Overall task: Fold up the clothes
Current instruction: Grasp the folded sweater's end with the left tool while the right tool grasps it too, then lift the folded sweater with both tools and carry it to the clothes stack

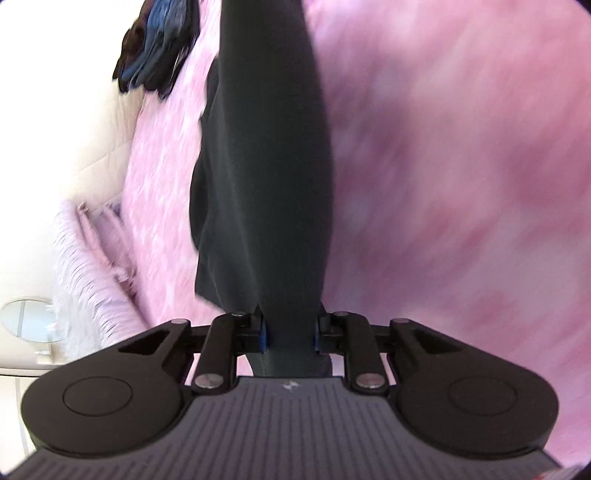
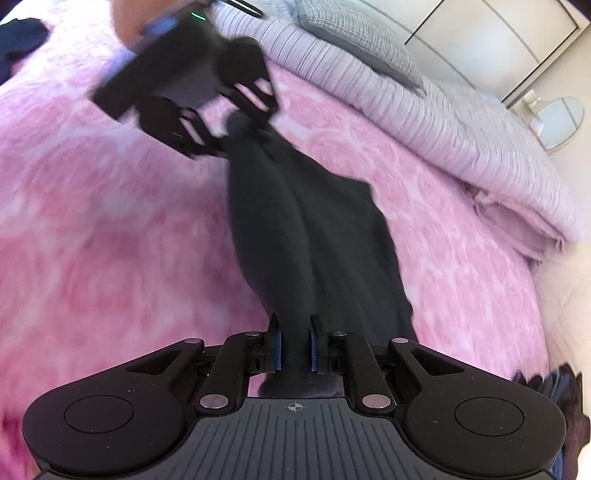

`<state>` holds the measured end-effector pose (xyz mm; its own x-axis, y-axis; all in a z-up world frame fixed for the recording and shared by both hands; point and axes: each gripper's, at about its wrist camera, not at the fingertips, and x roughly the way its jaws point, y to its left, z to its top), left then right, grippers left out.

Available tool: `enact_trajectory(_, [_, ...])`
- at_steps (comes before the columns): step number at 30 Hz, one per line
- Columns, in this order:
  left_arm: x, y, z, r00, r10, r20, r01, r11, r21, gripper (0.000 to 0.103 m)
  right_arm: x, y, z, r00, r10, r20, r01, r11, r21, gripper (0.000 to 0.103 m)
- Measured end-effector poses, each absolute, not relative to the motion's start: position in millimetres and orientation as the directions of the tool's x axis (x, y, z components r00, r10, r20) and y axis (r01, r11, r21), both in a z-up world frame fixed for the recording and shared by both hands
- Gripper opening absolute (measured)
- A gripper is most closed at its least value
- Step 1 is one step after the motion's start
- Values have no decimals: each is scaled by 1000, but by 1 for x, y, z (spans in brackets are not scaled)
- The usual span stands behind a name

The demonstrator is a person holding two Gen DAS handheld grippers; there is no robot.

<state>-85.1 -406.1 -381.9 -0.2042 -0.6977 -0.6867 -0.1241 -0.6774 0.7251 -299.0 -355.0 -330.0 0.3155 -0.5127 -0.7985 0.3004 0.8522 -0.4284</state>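
Left wrist view: the left gripper [image 1: 290, 332] points forward and downward over a bed, its two black fingers with blue pads [image 1: 263, 334] clamped on one end of a long dark grey cloth garment [image 1: 266, 166]. The bunched fabric fills the gap between the pads and a little of it pokes out behind them, toward the camera. From the grip the garment stretches straight away, up the middle of the picture, lifted over the fluffy pink patterned bedspread [image 1: 461, 166], with a loose fold hanging along its left edge. At the far upper left a heap of dark blue and black clothes [image 1: 155, 48] lies on the bedspread. A folded pale lilac striped duvet [image 1: 85, 266] sits at the left edge of the bed, and beside it stands a small round mirror [image 1: 29, 319]. No container shows here.

Right wrist view: the right gripper [image 2: 294, 345] also tilts downward, its blue pads [image 2: 277, 350] pressed against the garment's [image 2: 306, 229] other end. The cloth runs tight from here up to the left gripper [image 2: 240, 134], which is blurred and pinches the far end; a hand [image 2: 129, 14] behind it is only a smear at the top edge. The striped duvet [image 2: 424, 122] lies along the far side of the bedspread [image 2: 92, 221], with a grey checked pillow [image 2: 354, 37] on top.
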Motion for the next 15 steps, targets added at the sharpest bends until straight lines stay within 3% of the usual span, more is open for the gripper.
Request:
enact_trajectory(4, [-113,-370,-392,-194,-689,-699,-64,-702,710,19,-338,-334,-346,227,-513,-827,269,850,-453,13])
enact_trajectory(9, [-123,-358,-414,-136,-734,-665,0,-671,741,34,-344,-285,-390,183,-635,-750,241,769,-592,14])
enact_trajectory(10, [-124,-357,-416,-135,-742,-657,1,-663,749,34,-340,-279,-398,172,-663,-729,244,745,-620,23])
enact_trajectory(11, [-124,-357,-417,-135,-747,-651,4,-657,754,34,-334,-272,-405,173,-675,-717,251,735,-630,48])
enact_trajectory(13, [-127,-361,-418,-140,-746,-651,13,-659,752,34,-324,-261,-415,209,-698,-685,244,716,-654,82])
enact_trajectory(15, [-128,-365,-417,-147,-742,-654,29,-665,747,35,-309,-256,-427,237,-720,-652,215,694,-687,83])
